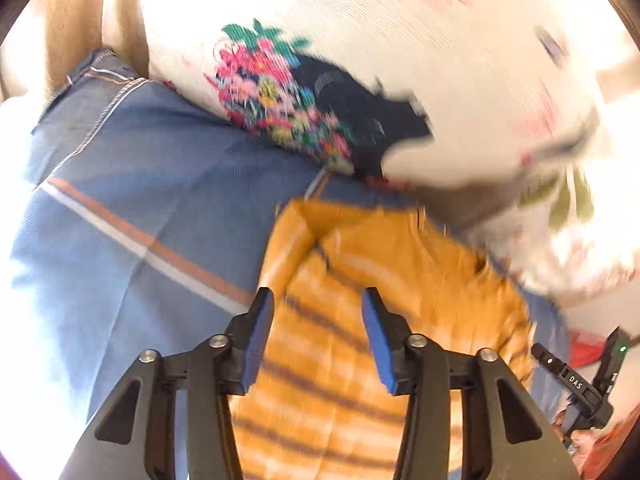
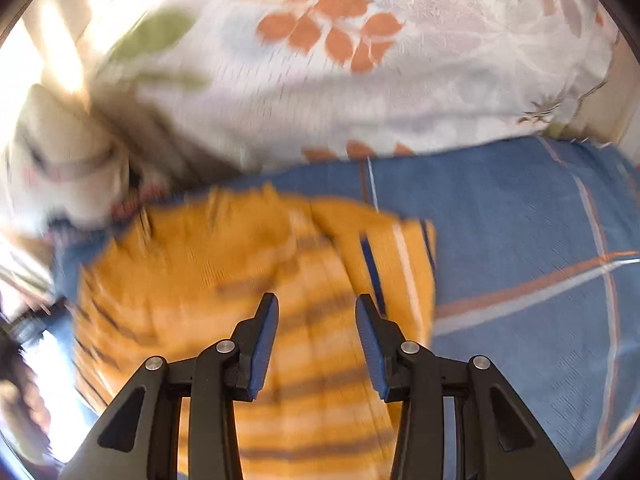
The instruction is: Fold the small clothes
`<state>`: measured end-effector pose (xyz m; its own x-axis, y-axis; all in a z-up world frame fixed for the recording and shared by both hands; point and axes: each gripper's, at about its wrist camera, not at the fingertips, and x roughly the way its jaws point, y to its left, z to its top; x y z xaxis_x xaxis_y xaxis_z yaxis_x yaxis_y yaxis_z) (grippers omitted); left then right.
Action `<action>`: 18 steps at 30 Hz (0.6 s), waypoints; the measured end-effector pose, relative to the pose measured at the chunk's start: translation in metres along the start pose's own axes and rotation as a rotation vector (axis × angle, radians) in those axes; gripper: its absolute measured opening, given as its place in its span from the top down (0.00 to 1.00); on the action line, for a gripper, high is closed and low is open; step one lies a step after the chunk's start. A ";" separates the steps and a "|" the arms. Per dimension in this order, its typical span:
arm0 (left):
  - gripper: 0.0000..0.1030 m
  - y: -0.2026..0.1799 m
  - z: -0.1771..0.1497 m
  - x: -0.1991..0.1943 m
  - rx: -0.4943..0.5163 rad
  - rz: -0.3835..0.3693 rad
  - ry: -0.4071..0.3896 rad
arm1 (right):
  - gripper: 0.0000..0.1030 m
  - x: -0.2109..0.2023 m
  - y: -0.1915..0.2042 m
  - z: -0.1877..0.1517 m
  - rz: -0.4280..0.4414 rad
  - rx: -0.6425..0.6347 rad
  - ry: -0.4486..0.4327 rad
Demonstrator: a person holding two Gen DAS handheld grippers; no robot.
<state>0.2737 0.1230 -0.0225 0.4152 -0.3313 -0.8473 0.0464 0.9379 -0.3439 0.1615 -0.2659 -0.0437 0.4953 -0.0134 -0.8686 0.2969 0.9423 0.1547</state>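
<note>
1. One small garment is in play: an orange striped top (image 1: 360, 280) with dark and pale bands, lying on the blue sheet (image 1: 132, 168) directly ahead of both grippers.
2. It looks like thin, soft knit, so it is probably light and limp. It should sag and bunch when lifted, and drag on the sheet more than slide.
3. A flap near the far end is already turned over (image 2: 372, 240), showing a firmer-looking band at its edge. A hem or side seam like that is likely the best place to pinch; mid-cloth would only gather wrinkles.
4. The left gripper (image 1: 318, 336) stands with its jaws apart and nothing between them, over the striped cloth.
5. The right gripper (image 2: 316, 340) is likewise spread and holds nothing, over the same top, nearer its right edge.
6. Beyond the top lies a white floral pillow (image 2: 360, 80), touching or overlapping its far end; blur keeps me from telling which.
7. The left view shows another white cloth with a bright flower print (image 1: 272, 88) next to it.
</note>
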 end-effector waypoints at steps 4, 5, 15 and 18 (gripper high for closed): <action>0.52 -0.008 -0.039 0.014 0.076 0.085 0.046 | 0.56 0.010 -0.009 -0.032 -0.095 -0.071 0.046; 0.52 -0.008 -0.046 0.019 0.097 0.136 0.048 | 0.52 0.011 -0.016 -0.035 -0.100 -0.061 0.045; 0.52 0.009 -0.068 -0.030 -0.018 0.106 -0.007 | 0.38 -0.027 -0.036 -0.063 -0.076 0.076 -0.025; 0.52 0.000 -0.083 -0.040 0.001 0.126 0.014 | 0.38 -0.032 -0.027 -0.087 -0.046 0.087 -0.047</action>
<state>0.1820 0.1278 -0.0224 0.4054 -0.2124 -0.8891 -0.0044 0.9722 -0.2342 0.0668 -0.2621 -0.0611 0.5169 -0.0738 -0.8529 0.3887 0.9079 0.1571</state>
